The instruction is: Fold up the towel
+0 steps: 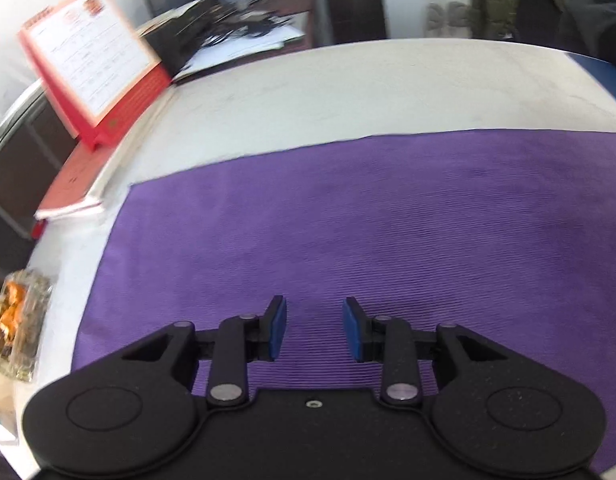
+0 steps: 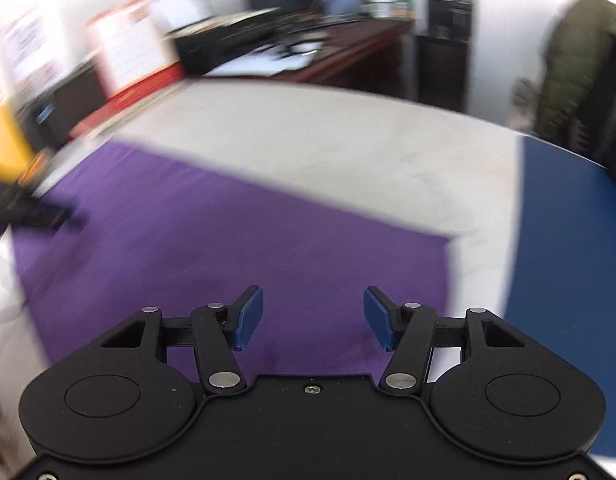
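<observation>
Flat, purple towel [image 1: 348,220] lies under both claws.

The red-framed calendar stand [image 1: 92,56] bears printed text, but it is too blurred to read.

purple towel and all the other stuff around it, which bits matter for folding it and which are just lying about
Belongs to the job:
- purple towel, lying flat
- left gripper, open above the towel
- right gripper, open above the towel
- white table cover under the towel

Just lying about:
- red desk calendar
- red booklet
- snack packet
- blue mat
</observation>
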Available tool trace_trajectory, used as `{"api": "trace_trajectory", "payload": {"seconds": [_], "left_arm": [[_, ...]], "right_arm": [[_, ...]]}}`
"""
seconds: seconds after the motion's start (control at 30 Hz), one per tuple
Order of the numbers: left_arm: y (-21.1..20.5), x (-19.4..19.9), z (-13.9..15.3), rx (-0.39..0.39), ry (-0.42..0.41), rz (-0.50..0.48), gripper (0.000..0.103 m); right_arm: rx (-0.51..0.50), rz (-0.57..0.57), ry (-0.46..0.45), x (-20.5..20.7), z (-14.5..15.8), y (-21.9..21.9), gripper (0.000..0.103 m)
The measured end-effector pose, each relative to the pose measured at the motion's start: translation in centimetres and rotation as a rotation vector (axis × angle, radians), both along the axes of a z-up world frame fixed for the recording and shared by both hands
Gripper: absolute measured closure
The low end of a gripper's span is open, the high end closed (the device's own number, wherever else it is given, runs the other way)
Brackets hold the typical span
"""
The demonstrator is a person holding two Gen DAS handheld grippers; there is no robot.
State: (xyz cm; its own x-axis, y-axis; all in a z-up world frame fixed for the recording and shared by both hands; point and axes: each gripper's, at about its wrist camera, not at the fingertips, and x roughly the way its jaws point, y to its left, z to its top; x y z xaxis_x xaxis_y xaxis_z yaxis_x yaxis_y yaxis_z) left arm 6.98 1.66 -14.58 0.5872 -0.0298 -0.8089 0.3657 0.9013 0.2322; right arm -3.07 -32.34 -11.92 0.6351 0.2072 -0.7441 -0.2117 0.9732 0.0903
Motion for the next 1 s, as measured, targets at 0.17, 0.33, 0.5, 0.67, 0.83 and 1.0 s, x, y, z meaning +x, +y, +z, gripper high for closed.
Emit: {"api": "trace_trajectory", "payload": {"seconds": [0.17, 0.33, 0.5, 0.67, 0.83, 1.0], "left_arm": [[1.5, 0.4, -0.3, -0.038, -0.013, -0.005, 0.069], [2.5, 0.5, -0.6, -0.081, -0.014, -0.006, 0.067], [3.4, 0.0, 0.0, -0.085, -0.024, 0.01, 0.068], [5.8, -1.1, 1.1, -0.085, -0.031, 0.05, 0.068], [8.6, -2.4, 2.1, -0.096, -0.029, 0.123, 0.068], [12.3, -3.8, 3.1, -0.123, -0.032, 0.25, 0.068]], "right_arm": [[-0.097, 0.038, 0.058, -4.3, -2.7, 3.8, 0.047], [-0.114, -0.063, 0.086, -8.1, -2.3, 1.3, 0.045], [-0.137, -0.195, 0.113, -10.7, -1.0, 0.0, 0.045], [-0.093, -0.161, 0.062, -11.3, 0.3, 3.8, 0.045], [-0.015, -0.196, 0.051, -11.7, 0.5, 5.9, 0.045], [0.003, -0.086, 0.004, -9.8, 3.5, 7.7, 0.045]]}}
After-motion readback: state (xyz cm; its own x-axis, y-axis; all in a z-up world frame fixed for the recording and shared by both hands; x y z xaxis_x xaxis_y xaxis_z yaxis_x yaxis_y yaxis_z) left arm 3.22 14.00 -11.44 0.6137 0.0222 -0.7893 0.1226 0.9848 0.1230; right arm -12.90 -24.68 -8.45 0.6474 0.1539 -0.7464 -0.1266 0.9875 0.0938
